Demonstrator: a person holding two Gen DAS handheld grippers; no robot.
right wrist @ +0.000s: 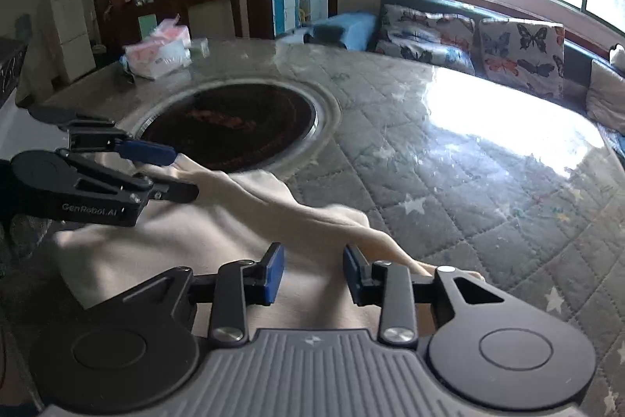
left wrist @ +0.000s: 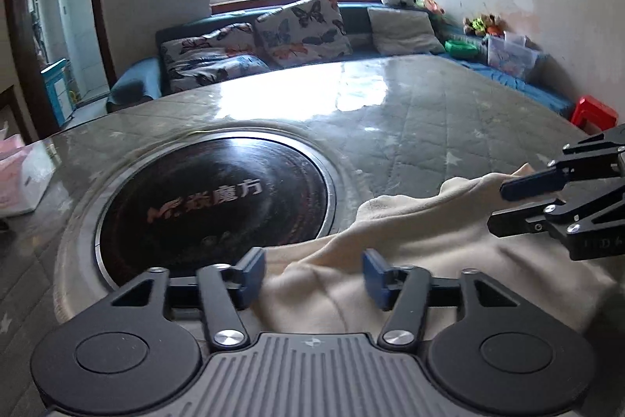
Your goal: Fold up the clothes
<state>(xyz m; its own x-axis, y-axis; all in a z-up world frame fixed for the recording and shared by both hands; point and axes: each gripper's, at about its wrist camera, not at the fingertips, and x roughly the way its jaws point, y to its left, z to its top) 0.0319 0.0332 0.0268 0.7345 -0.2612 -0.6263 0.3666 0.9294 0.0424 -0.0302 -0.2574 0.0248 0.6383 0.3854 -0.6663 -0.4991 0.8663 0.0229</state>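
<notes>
A cream garment [left wrist: 410, 245] lies rumpled on the worktop [left wrist: 429, 112] beside the round hob [left wrist: 211, 198]. Left tongs [left wrist: 312, 276] and right tongs [right wrist: 312, 272] gape over it, gripping nothing.

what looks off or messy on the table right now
The cream garment is bunched rather than flat: a raised ridge runs across it, and its far edge laps onto the rim of the round black cooktop set in the table. Both grippers, left and right, stand open over it. Nothing looks spilled or damaged.
</notes>
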